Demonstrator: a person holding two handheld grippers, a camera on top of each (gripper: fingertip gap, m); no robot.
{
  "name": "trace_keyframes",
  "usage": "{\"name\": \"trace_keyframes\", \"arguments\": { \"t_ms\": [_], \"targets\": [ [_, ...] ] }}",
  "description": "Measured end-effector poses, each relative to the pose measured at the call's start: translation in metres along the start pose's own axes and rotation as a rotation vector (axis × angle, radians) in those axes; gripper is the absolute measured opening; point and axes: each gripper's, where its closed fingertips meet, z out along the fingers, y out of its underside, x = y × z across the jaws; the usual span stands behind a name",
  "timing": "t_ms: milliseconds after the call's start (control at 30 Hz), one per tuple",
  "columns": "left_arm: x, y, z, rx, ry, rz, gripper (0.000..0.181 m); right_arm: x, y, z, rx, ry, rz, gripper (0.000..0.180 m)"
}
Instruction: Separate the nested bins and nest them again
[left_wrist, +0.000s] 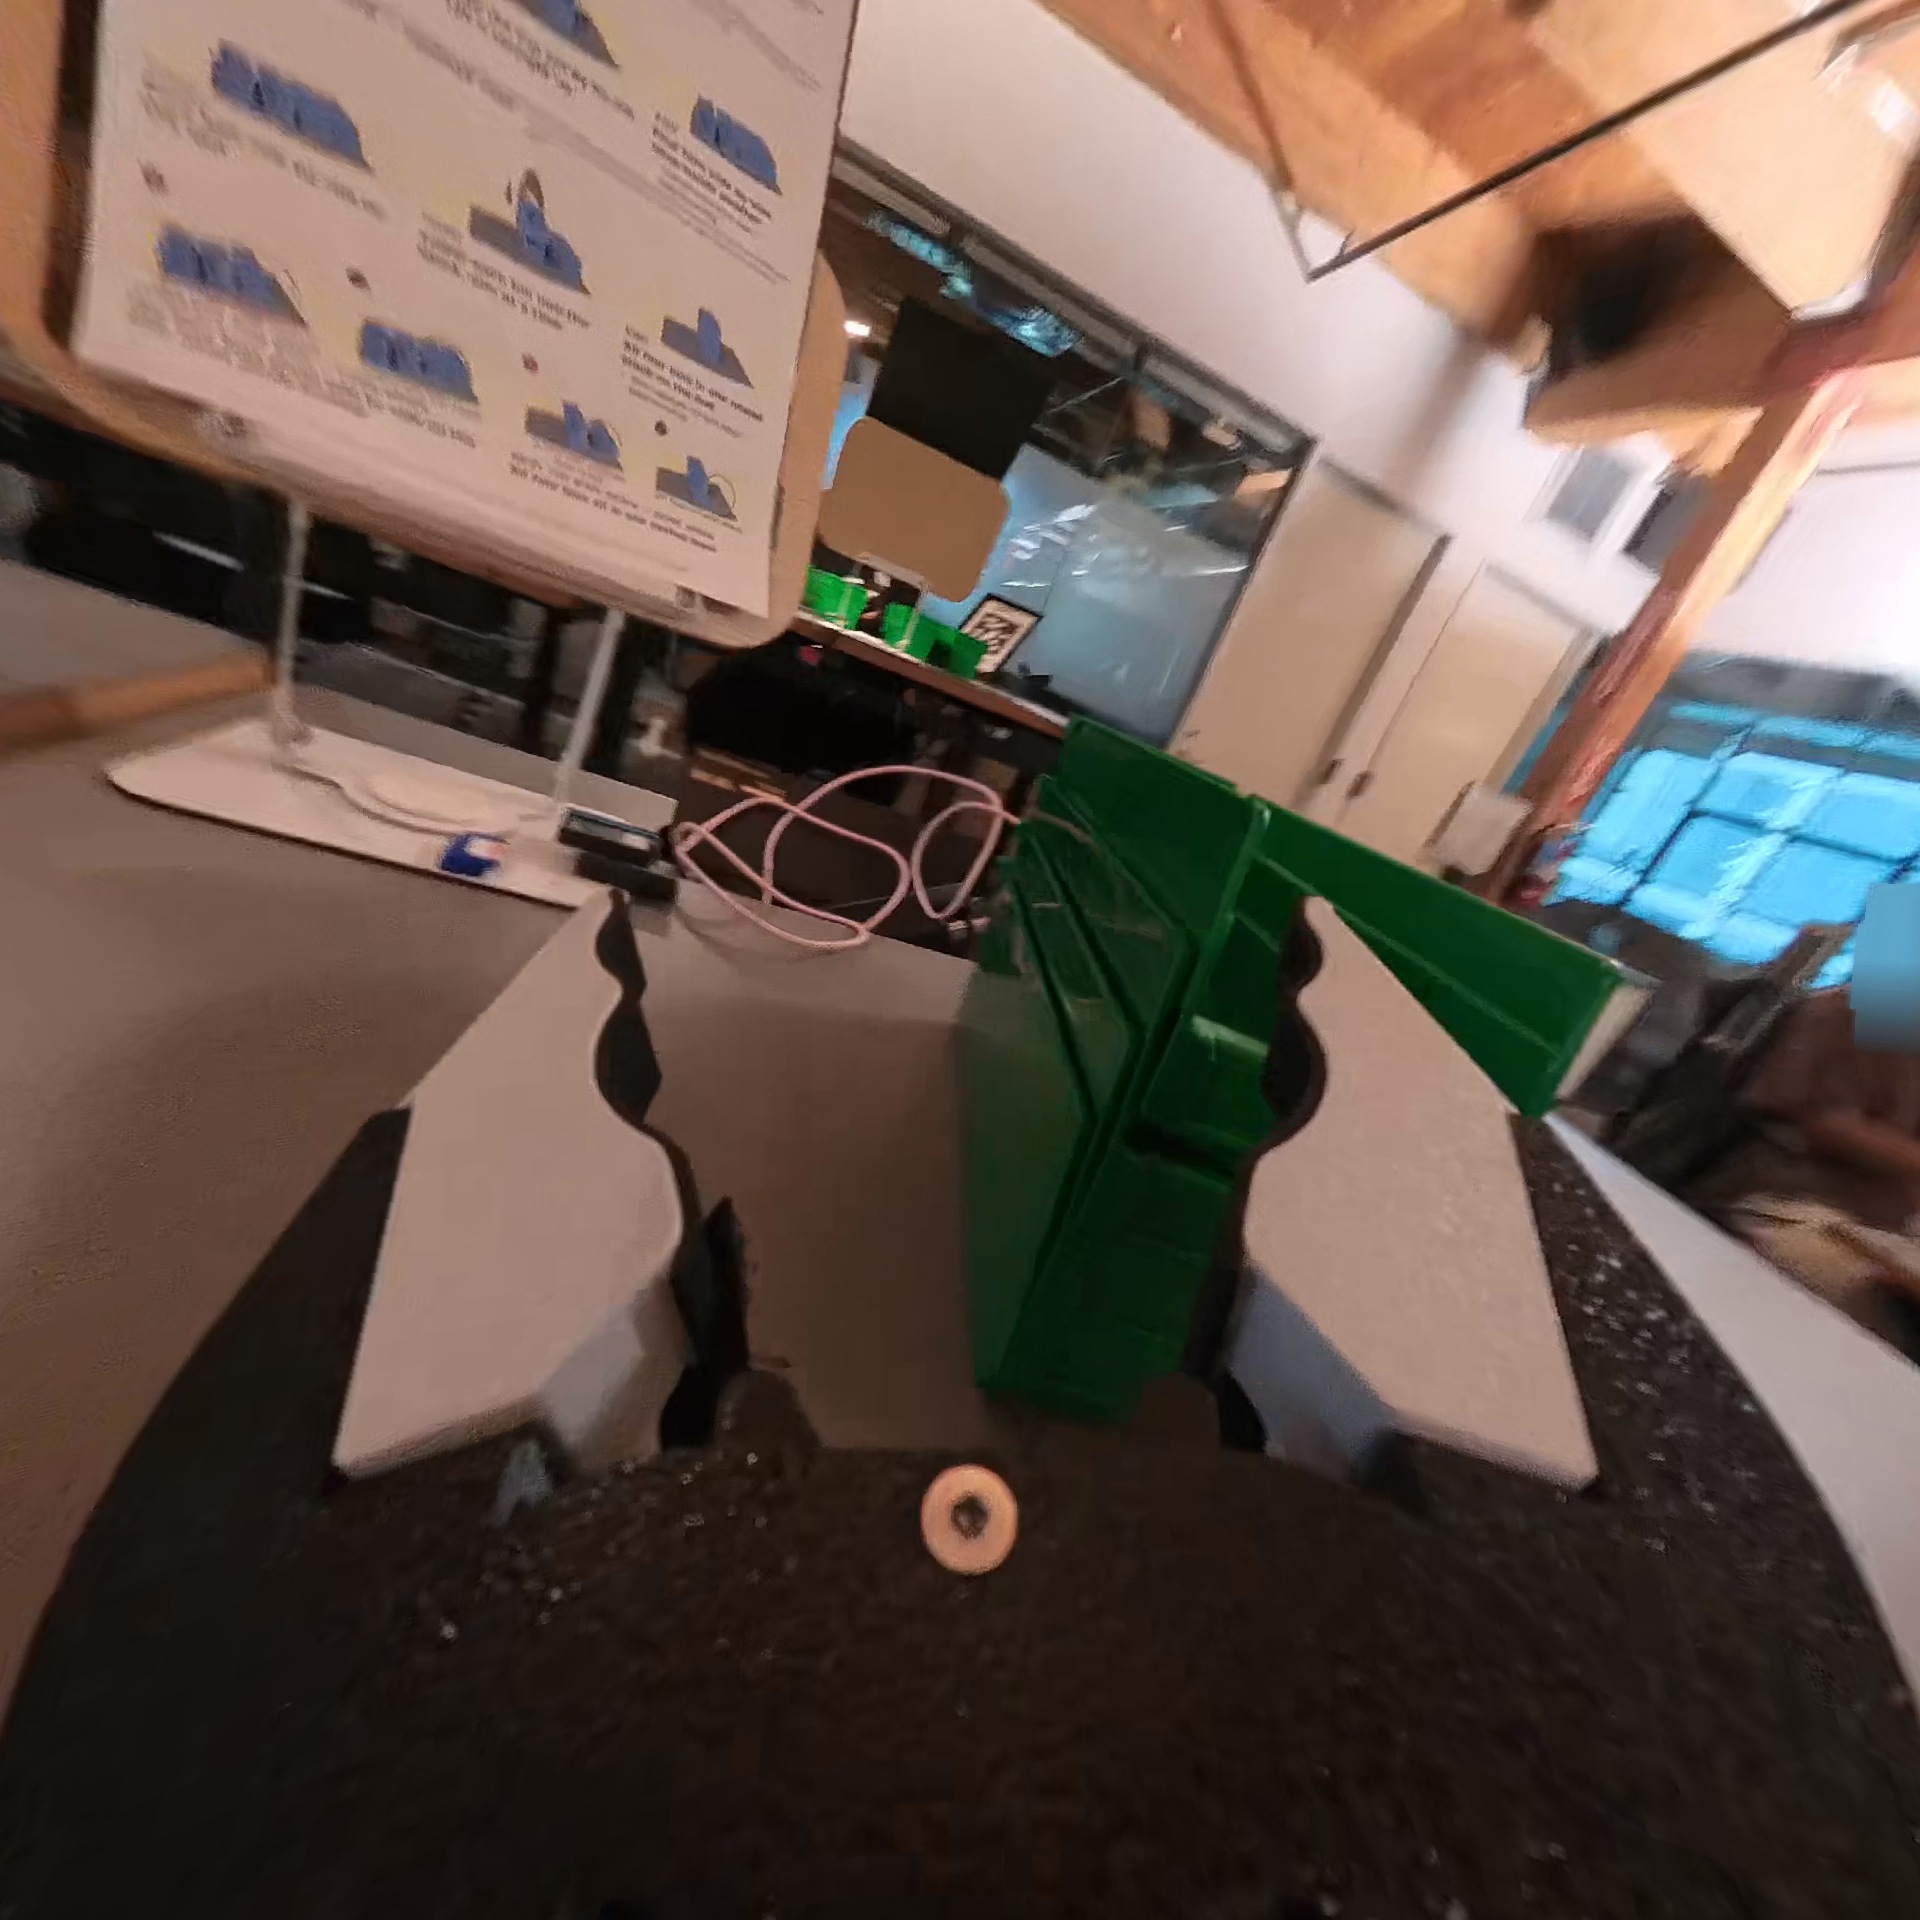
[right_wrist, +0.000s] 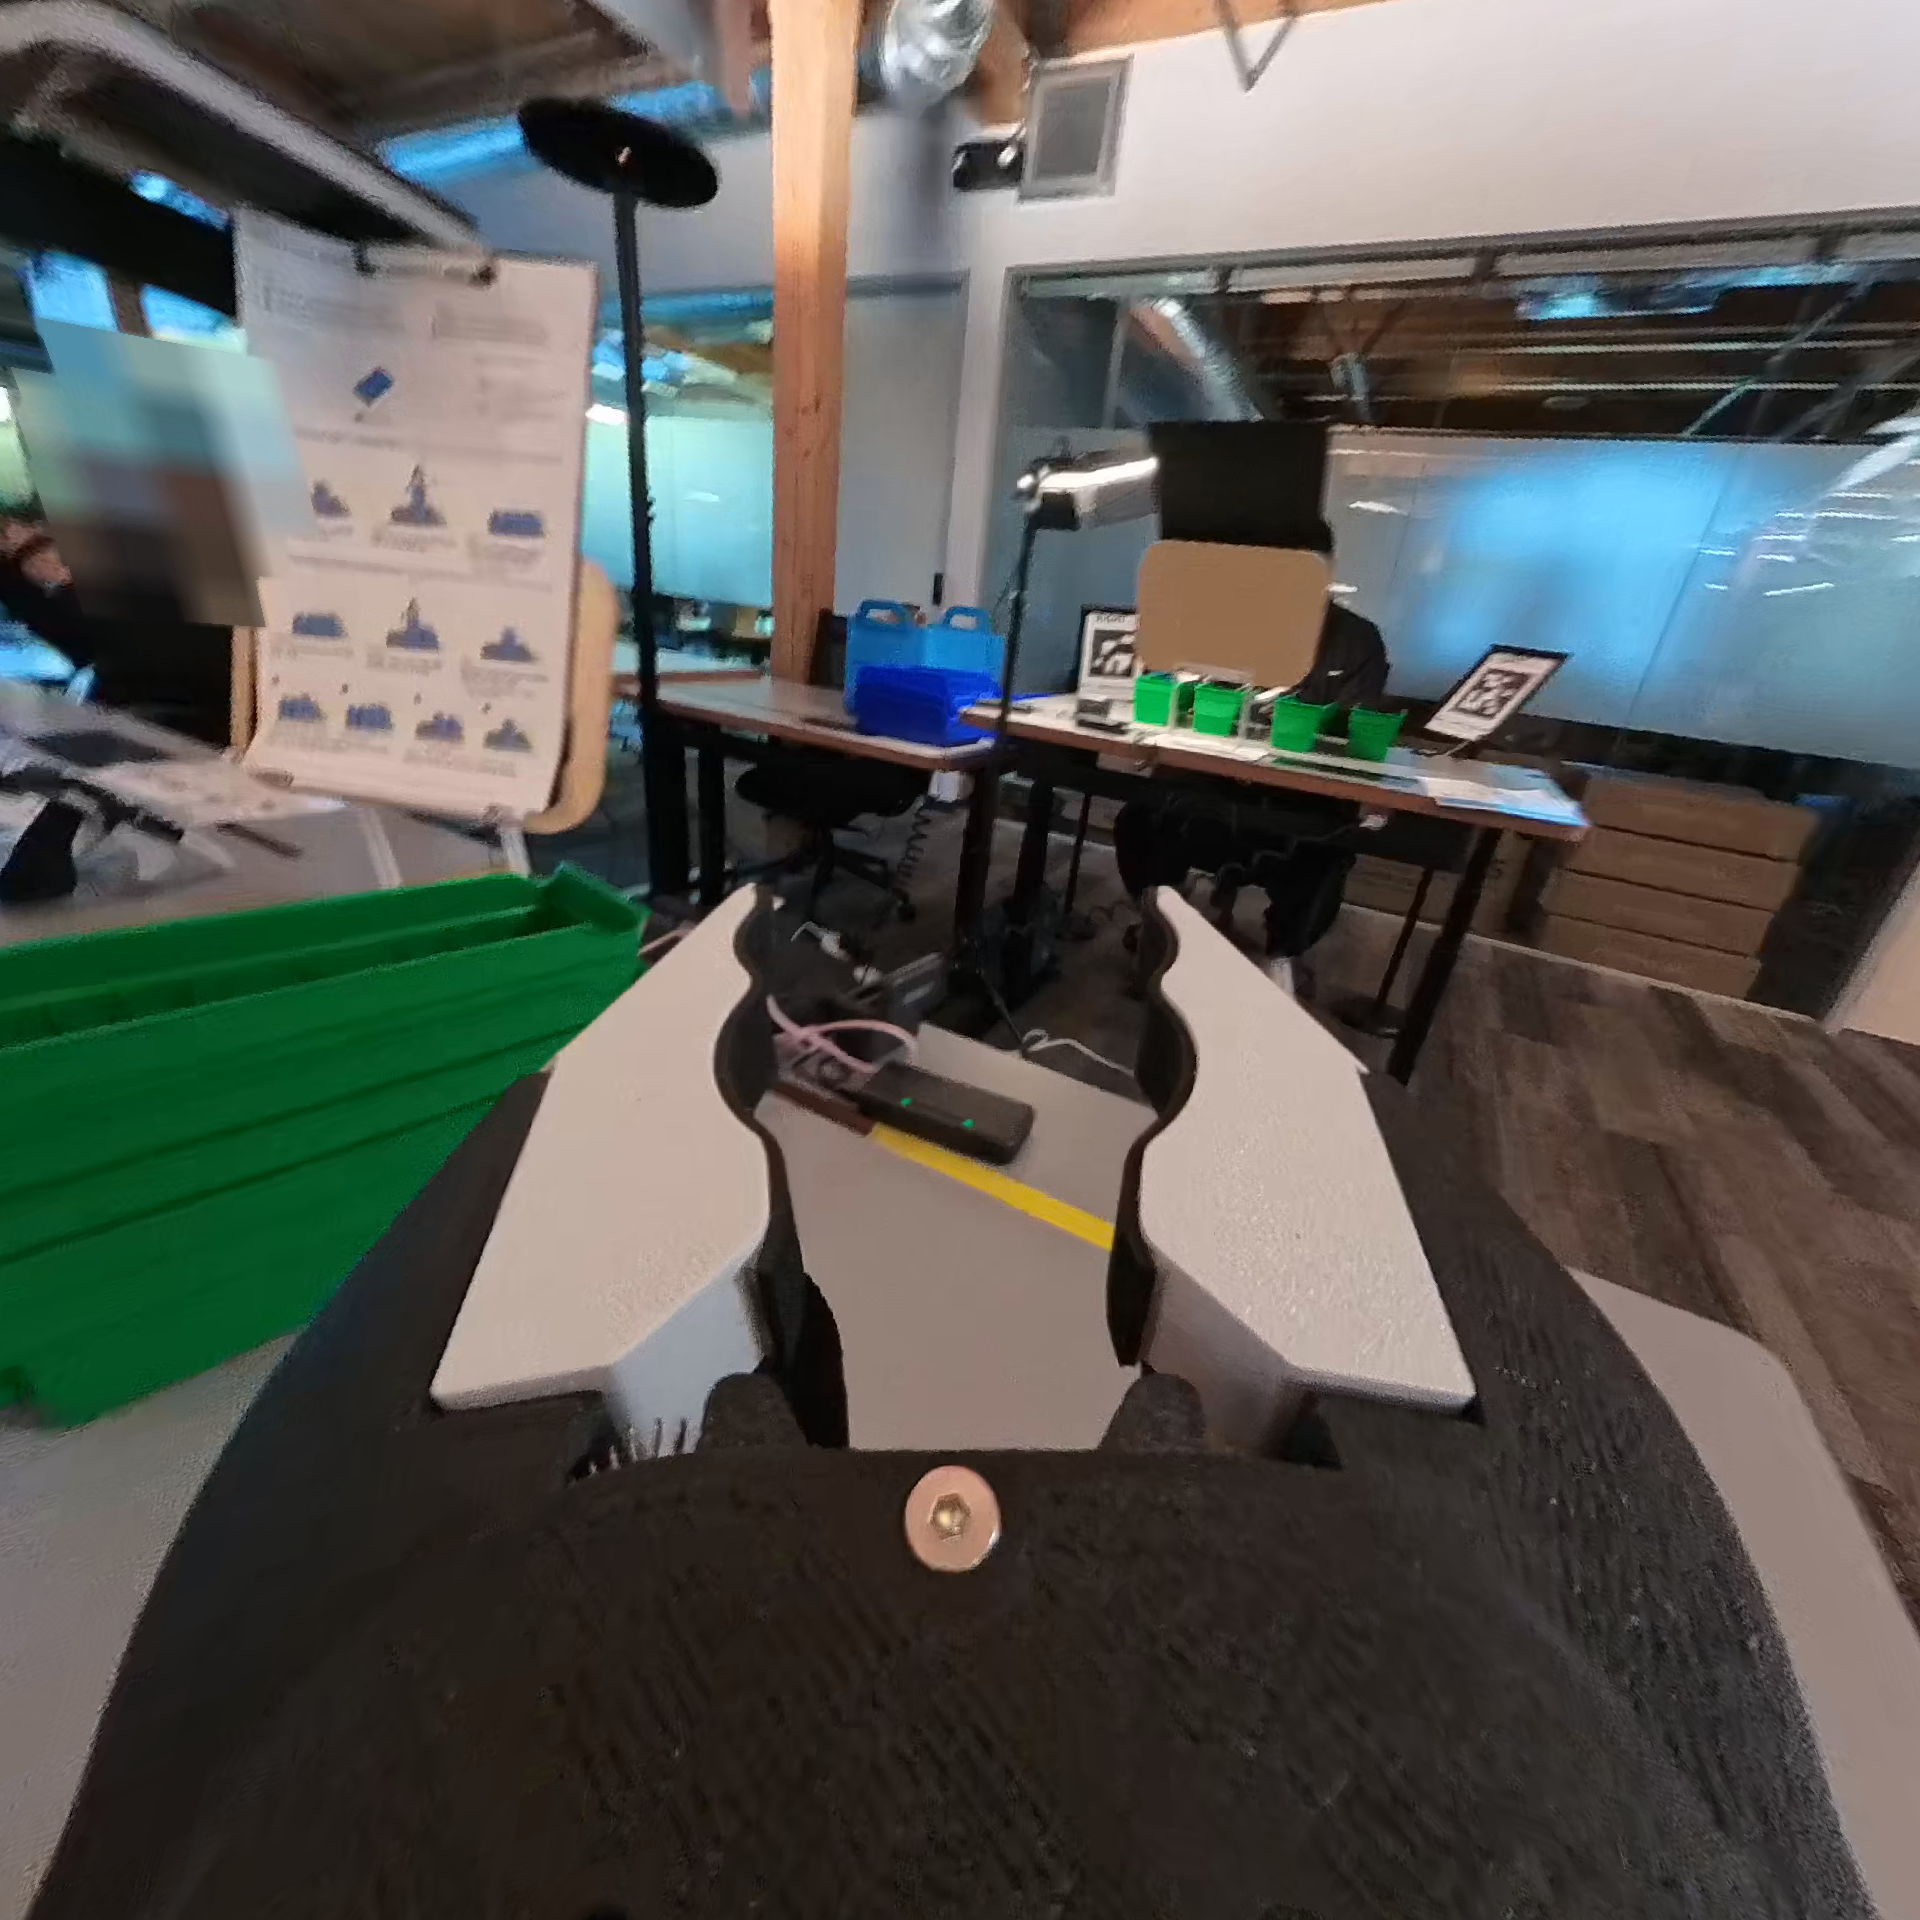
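A stack of nested green bins (left_wrist: 1091, 1091) stands tilted on the grey table (left_wrist: 208, 987). In the left wrist view one end of the stack sits between my fingers, close against the right finger (left_wrist: 1382, 1195). The left finger (left_wrist: 520, 1195) is well apart from it. My left gripper (left_wrist: 961, 914) is open. In the right wrist view the same green bins (right_wrist: 260, 1091) lie to the left, beside the left finger and outside the jaws. My right gripper (right_wrist: 961, 899) is open and empty over the table.
A stand with a printed instruction sheet (left_wrist: 447, 260) is at the back left. A pink cable (left_wrist: 831, 852) loops behind the bins. A black device (right_wrist: 951, 1117) and a yellow tape strip (right_wrist: 997, 1190) lie ahead of the right gripper, near the table's far edge.
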Motion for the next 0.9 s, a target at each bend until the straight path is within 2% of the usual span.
{"name": "trace_keyframes", "arguments": {
  "t_ms": [100, 167, 233, 400, 500, 633, 667, 733, 800, 900],
  "targets": [
    [-0.003, 0.021, -0.006, -0.066, 0.071, 0.038, 0.108, -0.064, 0.010, 0.008, -0.077, -0.109, -0.073, 0.070],
    [-0.013, 0.035, -0.010, -0.122, 0.007, 0.157, 0.118, -0.124, 0.020, 0.012, -0.118, -0.221, -0.149, 0.070],
    [-0.013, 0.041, -0.011, -0.121, 0.012, 0.199, 0.120, -0.182, 0.034, 0.020, -0.172, -0.320, -0.253, 0.070],
    [0.030, 0.052, -0.010, -0.163, 0.348, -0.021, 0.121, -0.276, 0.069, 0.053, -0.334, -0.433, -0.480, 0.070],
    [0.057, 0.049, -0.010, -0.142, 0.495, -0.166, 0.127, -0.301, 0.069, 0.071, -0.400, -0.435, -0.499, 0.071],
    [0.083, 0.072, -0.002, -0.259, 0.597, -0.227, 0.141, -0.311, 0.060, 0.098, -0.511, -0.403, -0.404, 0.081],
    [0.090, 0.076, -0.002, -0.281, 0.631, -0.234, 0.141, -0.312, 0.062, 0.104, -0.566, -0.399, -0.360, 0.079],
    [0.103, 0.084, -0.002, -0.335, 0.671, -0.226, 0.157, -0.318, 0.072, 0.113, -0.693, -0.430, -0.240, 0.071],
    [0.113, 0.093, -0.008, -0.416, 0.726, -0.162, 0.152, -0.321, 0.085, 0.123, -0.824, -0.441, -0.116, 0.076],
    [0.137, 0.104, -0.021, -0.490, 0.861, -0.161, 0.140, -0.310, 0.109, 0.144, -0.986, -0.365, -0.030, 0.099]
  ]
}}
